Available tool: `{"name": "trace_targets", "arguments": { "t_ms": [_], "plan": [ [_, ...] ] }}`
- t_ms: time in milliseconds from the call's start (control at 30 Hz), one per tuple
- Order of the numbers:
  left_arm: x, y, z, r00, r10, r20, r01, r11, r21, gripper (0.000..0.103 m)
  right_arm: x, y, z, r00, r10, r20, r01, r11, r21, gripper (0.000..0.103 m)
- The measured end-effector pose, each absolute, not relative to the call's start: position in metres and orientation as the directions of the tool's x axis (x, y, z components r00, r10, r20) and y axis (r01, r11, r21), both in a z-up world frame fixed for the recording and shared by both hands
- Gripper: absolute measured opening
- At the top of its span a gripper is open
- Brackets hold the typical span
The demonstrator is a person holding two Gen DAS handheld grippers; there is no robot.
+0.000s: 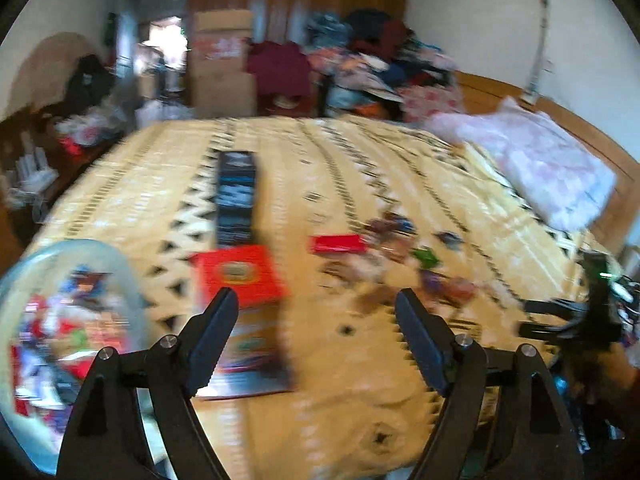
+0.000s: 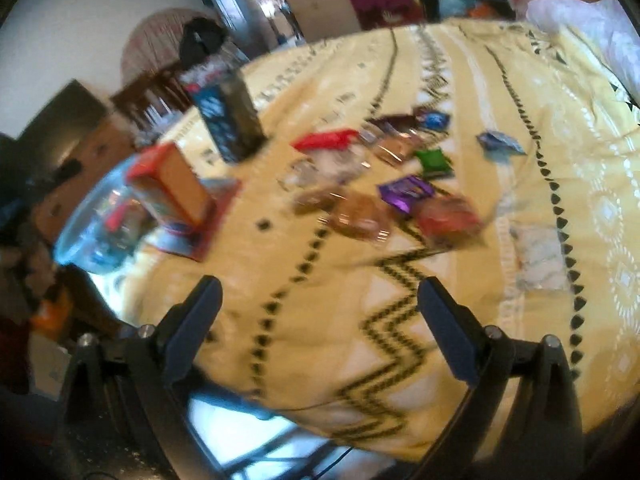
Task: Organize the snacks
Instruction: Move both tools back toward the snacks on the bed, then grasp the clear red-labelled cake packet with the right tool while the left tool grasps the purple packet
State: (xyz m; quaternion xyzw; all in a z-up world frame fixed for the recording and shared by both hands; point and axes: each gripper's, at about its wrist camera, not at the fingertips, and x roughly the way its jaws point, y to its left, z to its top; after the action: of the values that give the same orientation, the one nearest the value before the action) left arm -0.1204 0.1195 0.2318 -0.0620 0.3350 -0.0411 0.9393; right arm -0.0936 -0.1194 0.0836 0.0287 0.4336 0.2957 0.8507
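Note:
Both views are blurred by motion. Several loose snack packets lie scattered on a yellow patterned bedspread; they also show in the left wrist view. A red box stands on a flat book-like package, with a tall dark box behind it. A clear bowl holding snacks sits at the left edge. My left gripper is open and empty, above the bedspread near the red box. My right gripper is open and empty, short of the packets.
A pink-white folded cloth lies at the bed's right side. Cardboard boxes and a pile of clothes stand beyond the bed. The right gripper's body shows at the right of the left wrist view.

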Motion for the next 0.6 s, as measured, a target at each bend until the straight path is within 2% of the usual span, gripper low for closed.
{"name": "trace_targets", "arguments": {
  "t_ms": [200, 333, 533, 567, 600],
  "plan": [
    [-0.076, 0.058, 0.199, 0.685, -0.24, -0.688, 0.141, 0.97, -0.198, 0.082, -0.033, -0.143, 0.044, 0.481, 0.466, -0.742, -0.434, 0.862, 0.261, 0.099],
    [-0.056, 0.03, 0.173, 0.639, -0.25, -0.727, 0.163, 0.968, -0.19, 0.082, 0.011, -0.145, 0.019, 0.459, 0.433, -0.775, -0.437, 0.87, 0.227, 0.099],
    [-0.034, 0.02, 0.139, 0.575, -0.269, -0.772, 0.125, 0.962, -0.242, 0.082, 0.048, -0.135, -0.017, 0.384, 0.366, -0.847, -0.464, 0.87, 0.166, 0.098],
    [-0.031, 0.019, 0.135, 0.569, -0.27, -0.777, 0.117, 0.961, -0.249, 0.082, 0.051, -0.135, -0.022, 0.373, 0.37, -0.851, -0.466, 0.868, 0.173, 0.096],
    [-0.028, 0.018, 0.131, 0.563, -0.27, -0.781, 0.11, 0.961, -0.253, 0.082, 0.052, -0.134, -0.024, 0.372, 0.368, -0.852, -0.466, 0.868, 0.171, 0.087]
  ]
}}
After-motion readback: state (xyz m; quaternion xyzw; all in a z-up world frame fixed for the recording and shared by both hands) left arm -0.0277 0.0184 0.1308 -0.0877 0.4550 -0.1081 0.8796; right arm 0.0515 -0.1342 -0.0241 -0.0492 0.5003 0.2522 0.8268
